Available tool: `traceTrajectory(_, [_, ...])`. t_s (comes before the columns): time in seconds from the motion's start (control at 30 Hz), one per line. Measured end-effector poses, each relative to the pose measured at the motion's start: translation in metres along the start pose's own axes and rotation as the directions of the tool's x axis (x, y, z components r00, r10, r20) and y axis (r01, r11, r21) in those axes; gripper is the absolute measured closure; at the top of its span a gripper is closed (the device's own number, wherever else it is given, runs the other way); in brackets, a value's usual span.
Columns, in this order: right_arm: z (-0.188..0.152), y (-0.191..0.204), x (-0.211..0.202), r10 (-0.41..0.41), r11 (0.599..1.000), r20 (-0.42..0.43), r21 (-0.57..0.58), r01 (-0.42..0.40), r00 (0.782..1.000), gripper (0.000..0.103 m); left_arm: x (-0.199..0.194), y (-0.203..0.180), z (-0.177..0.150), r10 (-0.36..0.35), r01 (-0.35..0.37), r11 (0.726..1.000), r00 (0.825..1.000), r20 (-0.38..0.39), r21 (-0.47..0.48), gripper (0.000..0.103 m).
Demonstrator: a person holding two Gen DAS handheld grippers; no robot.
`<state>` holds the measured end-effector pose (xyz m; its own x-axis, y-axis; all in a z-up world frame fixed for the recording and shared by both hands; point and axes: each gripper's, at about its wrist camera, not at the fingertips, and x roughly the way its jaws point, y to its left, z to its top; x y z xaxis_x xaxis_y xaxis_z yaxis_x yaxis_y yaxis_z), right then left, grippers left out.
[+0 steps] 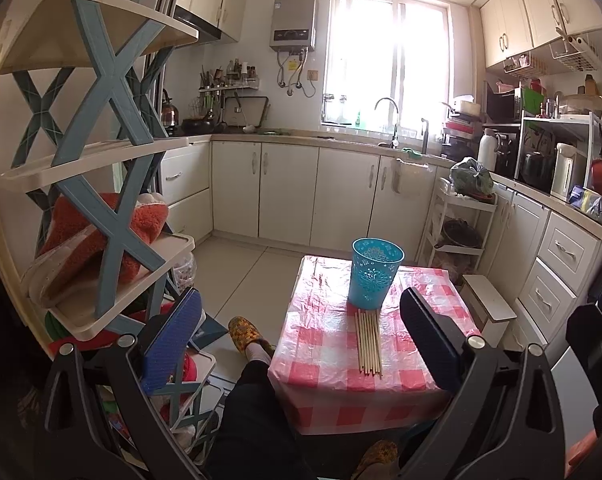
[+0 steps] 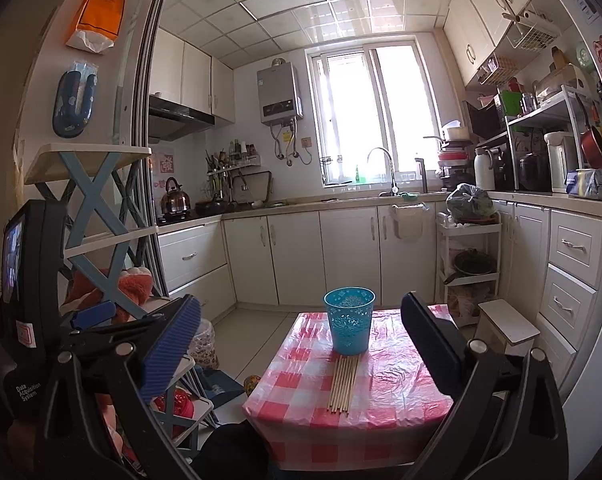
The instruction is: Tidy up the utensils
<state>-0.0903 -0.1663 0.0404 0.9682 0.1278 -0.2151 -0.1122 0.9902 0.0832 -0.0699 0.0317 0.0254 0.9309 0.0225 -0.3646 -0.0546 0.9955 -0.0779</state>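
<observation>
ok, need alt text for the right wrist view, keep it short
A bundle of wooden chopsticks lies flat on a small table with a red checked cloth, just in front of an upright blue perforated cup. The right gripper frames them with jaws wide open, holding nothing. A white kitchen with a bright window lies behind.

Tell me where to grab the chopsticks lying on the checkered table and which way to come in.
Grip the chopsticks near their near ends, coming from above with fingers closing across the bundle. They lie flat, side by side, pointing at the blue cup, far ends touching or nearly touching its base, so that end is crowded. Both the left gripper and the right gripper are open and empty.
</observation>
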Motion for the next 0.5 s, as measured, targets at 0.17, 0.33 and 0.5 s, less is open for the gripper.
traceTrajectory(0.17, [-0.0004, 0.0017, 0.0002, 0.003, 1.0, 0.002, 0.001, -0.003, 1.0, 0.007, -0.0014, -0.0003, -0.0006, 0.002, -0.002, 1.0, 1.0, 0.002, -0.001, 0.008])
traceTrajectory(0.33, [-0.0005, 0.0013, -0.0007, 0.006, 1.0, 0.009, 0.006, -0.006, 1.0, 0.007, -0.0019, -0.0004, -0.0006, 0.002, -0.002, 1.0, 1.0, 0.003, -0.001, 0.008])
traceTrajectory(0.5, [-0.0002, 0.0012, -0.0008, 0.006, 1.0, 0.011, 0.006, -0.006, 1.0, 0.007, -0.0018, -0.0003, -0.0003, 0.001, -0.001, 1.0, 1.0, 0.002, 0.0, 0.008])
